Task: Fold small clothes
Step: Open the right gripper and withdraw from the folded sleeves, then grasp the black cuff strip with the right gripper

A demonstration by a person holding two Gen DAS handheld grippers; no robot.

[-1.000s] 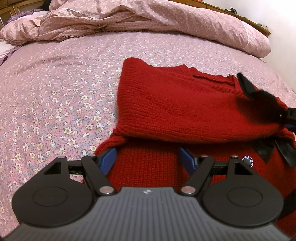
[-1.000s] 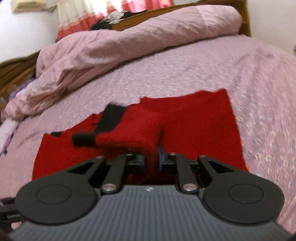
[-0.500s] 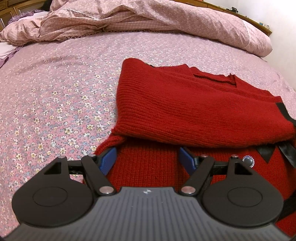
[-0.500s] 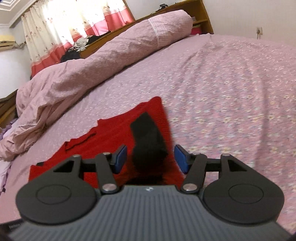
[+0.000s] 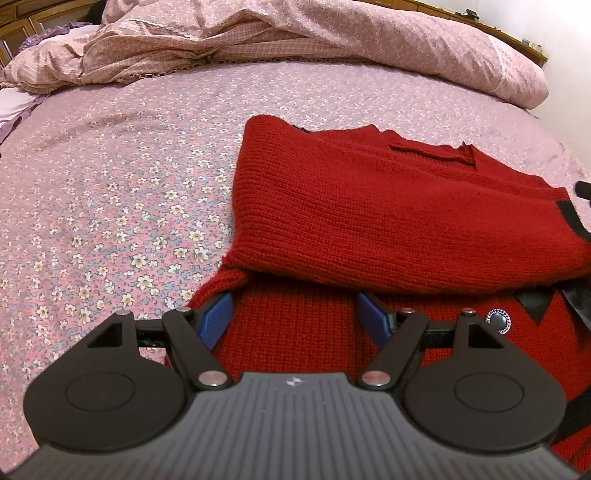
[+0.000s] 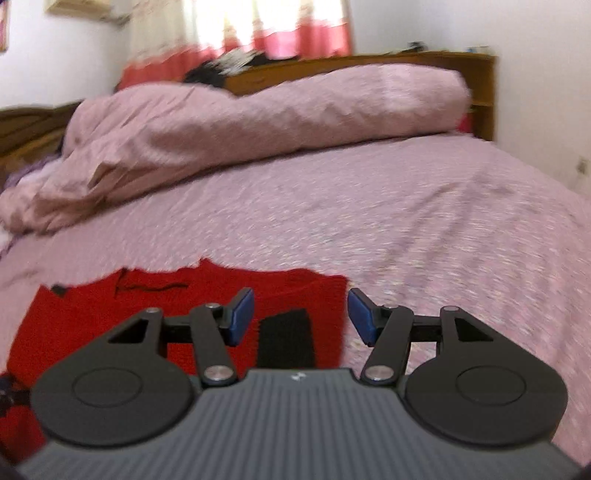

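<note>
- The left tool (image 5: 293,315) hangs low over the sweater (image 5: 388,218), its blue pads spread wide with only flat red knit between them; it grips nothing.
- The right tool (image 6: 301,314) stands about half open and empty. Its jaws have just been opening, and the black cuff (image 6: 286,341) lies loose below the gap, not pinched.
- The sweater lies on the bed (image 5: 110,184), right in front of and beneath both tools. Ahead of the left tool a folded-over panel covers the lower layer, its edge running just beyond the pads.
- A round snap (image 5: 498,320) sits on the lower layer just right of the left tool's right pad, beside black diamond trim (image 5: 535,301).
- No containers are in view.
- A heaped duvet (image 5: 295,33) lies across the far side of the bed, well beyond both tools.
- The sweater's right side is cut off by the left view's edge, and the tool's body hides its near part.
- The right view is motion-blurred, so the knit and the things on the headboard (image 6: 369,64) are hard to make out.
</note>
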